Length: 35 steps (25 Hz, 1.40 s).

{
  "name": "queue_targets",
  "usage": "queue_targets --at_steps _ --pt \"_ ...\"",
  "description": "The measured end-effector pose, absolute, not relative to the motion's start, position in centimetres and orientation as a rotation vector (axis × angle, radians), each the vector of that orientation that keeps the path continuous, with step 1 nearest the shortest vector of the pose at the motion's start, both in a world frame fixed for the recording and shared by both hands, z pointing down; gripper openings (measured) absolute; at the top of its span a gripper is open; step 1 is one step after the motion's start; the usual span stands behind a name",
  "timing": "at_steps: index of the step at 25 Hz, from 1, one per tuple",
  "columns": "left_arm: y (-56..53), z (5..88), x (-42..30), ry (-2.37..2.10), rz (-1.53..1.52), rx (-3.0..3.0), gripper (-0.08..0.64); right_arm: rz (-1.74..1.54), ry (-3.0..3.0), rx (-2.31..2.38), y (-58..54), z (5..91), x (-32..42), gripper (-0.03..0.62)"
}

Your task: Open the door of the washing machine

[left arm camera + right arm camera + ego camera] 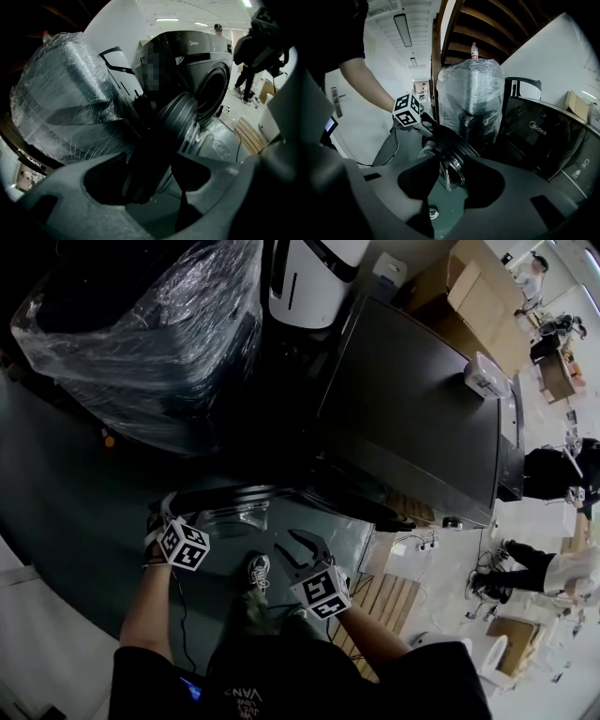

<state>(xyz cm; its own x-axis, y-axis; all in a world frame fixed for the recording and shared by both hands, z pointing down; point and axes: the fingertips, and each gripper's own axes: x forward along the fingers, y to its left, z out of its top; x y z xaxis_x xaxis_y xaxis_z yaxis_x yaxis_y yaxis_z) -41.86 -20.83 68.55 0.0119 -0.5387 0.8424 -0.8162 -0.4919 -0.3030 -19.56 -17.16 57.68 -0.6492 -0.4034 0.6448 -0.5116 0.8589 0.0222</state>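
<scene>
Door (230, 507) of the washing machine (412, 418) stands swung out at lower centre, its rim toward the left gripper (165, 514), whose wide-spread jaws straddle that rim without seeming to press. The right gripper (305, 547), jaws apart and empty, faces its glass.

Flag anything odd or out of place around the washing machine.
One thing: a bottle stands upright on top of the film-wrapped appliance beside the washing machine, an odd perch for it. The washing machine's door hangs open, as the task wants. No spill or damage shows.
</scene>
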Motion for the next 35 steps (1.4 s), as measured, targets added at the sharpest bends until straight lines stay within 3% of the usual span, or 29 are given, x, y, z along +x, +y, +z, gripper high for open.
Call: queue_targets --at_steps 7,17,24,26,35 --pt "-20.6 65.4 -41.1 -1.624 1.291 1.936 0.291 0.221 -2.392 0.688 -17.0 56.1 -17.8 0.161" --pt "-17.9 57.3 -33.4 -1.874 0.941 1.976 0.287 0.161 -2.446 0.755 -14.4 53.1 -14.1 0.117" --pt "-14.0 52.1 -28.0 -1.968 0.815 2.018 0.099 0.146 -2.476 0.818 -11.1 50.8 -9.6 0.005" --pt "-12.7 51.1 -26.6 -1.972 0.774 2.019 0.063 0.149 -2.479 0.839 -10.0 50.2 -8.2 0.005" --pt "-6.9 48.2 -20.2 -1.881 0.727 2.110 0.023 0.177 -2.497 0.965 -5.8 47.6 -3.0 0.003"
